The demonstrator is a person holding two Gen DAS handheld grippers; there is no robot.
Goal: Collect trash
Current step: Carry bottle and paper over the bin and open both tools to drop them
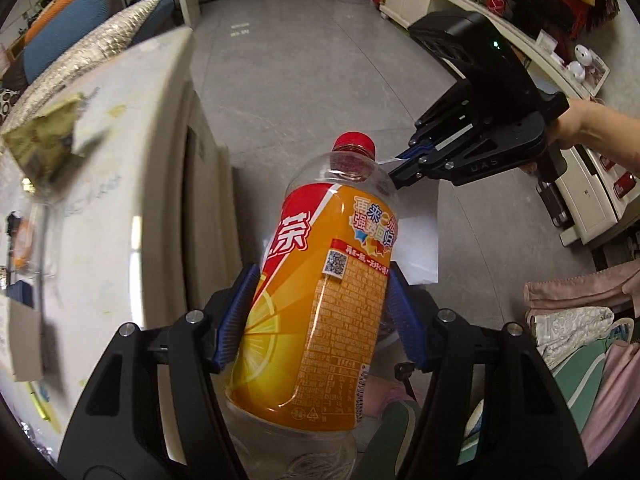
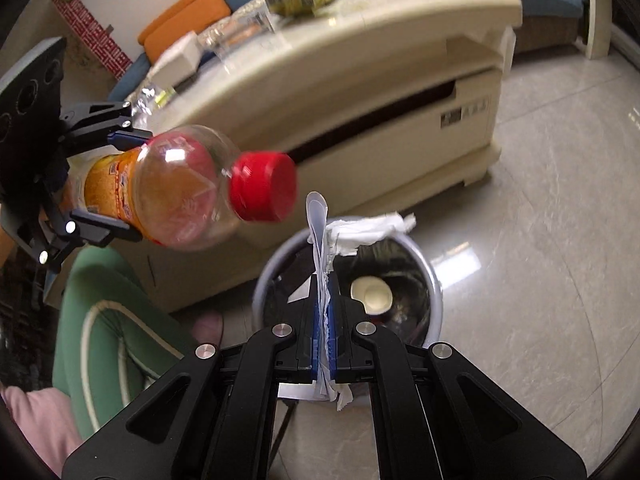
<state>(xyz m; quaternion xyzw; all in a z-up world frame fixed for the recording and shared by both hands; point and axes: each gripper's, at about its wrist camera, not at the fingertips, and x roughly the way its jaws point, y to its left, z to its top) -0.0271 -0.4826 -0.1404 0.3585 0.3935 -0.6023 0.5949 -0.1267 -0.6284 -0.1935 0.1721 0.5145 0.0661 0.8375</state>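
Both pictures bright, indoor light. Round fisheye bends everything; straight lines curve near edges, corners black. Left wrist view: table (image 1: 132, 184) smeared with blur, yellow wrapper (image 1: 44, 140) fuzzy, bottle (image 1: 320, 292) label sharp enough to read. Right wrist view: red cap (image 2: 264, 186) blurry, table things streaky. Floor (image 2: 540, 240) shiny, white glare patch just beside bin (image 2: 434, 280). White shine spot on clear bottle shoulder. Bin inside dark. Shadows soft.

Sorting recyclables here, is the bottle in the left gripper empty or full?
Empty: the bottle's clear shoulder shows no liquid, and its red cap is on.
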